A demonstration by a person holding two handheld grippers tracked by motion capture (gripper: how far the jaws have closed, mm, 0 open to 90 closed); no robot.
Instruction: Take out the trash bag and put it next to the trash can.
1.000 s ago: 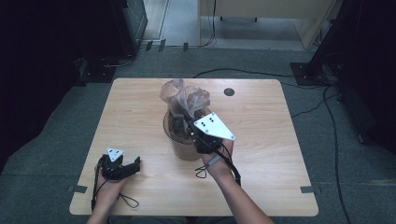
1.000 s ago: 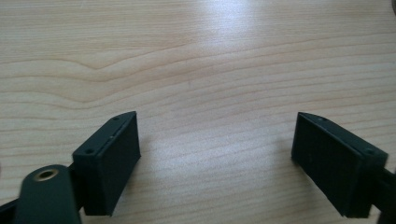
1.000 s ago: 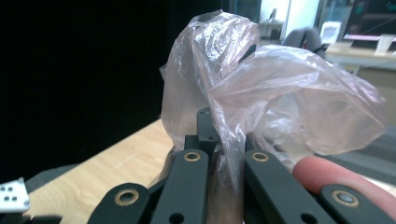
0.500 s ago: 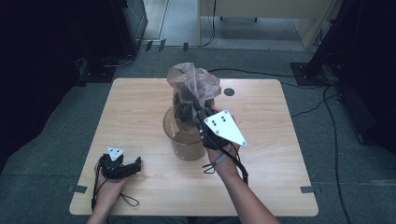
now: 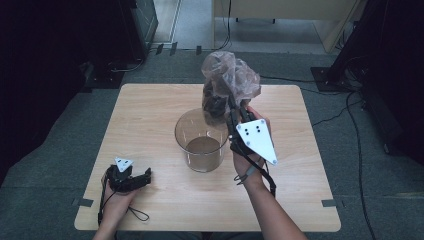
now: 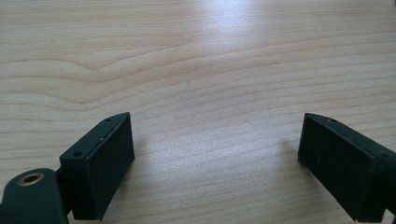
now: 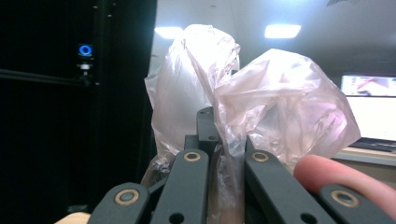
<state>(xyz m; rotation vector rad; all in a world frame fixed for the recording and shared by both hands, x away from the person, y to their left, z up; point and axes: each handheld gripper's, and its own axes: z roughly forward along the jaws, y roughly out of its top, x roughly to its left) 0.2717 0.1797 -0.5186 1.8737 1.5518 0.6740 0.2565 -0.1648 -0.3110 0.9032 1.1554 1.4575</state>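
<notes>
A thin clear plastic bag (image 5: 227,82) with dark contents hangs above and just right of a round clear glass jar (image 5: 201,140) in the middle of the table. My right gripper (image 5: 235,111) is shut on the bag's neck and holds it in the air. In the right gripper view the crumpled bag (image 7: 261,102) bulges up from between the closed jaws. The jar holds a brownish layer at its bottom. My left gripper (image 5: 131,176) rests on the table near the front left corner, open, with bare wood between its jaws (image 6: 215,158).
The light wooden table (image 5: 150,110) stands on grey carpet. Black cables run over the floor behind and to the right of it. Dark equipment stands at the far left and far right.
My right gripper has lifted the bag up out of the jar and carried it to the right. The left gripper has stayed where it was.
</notes>
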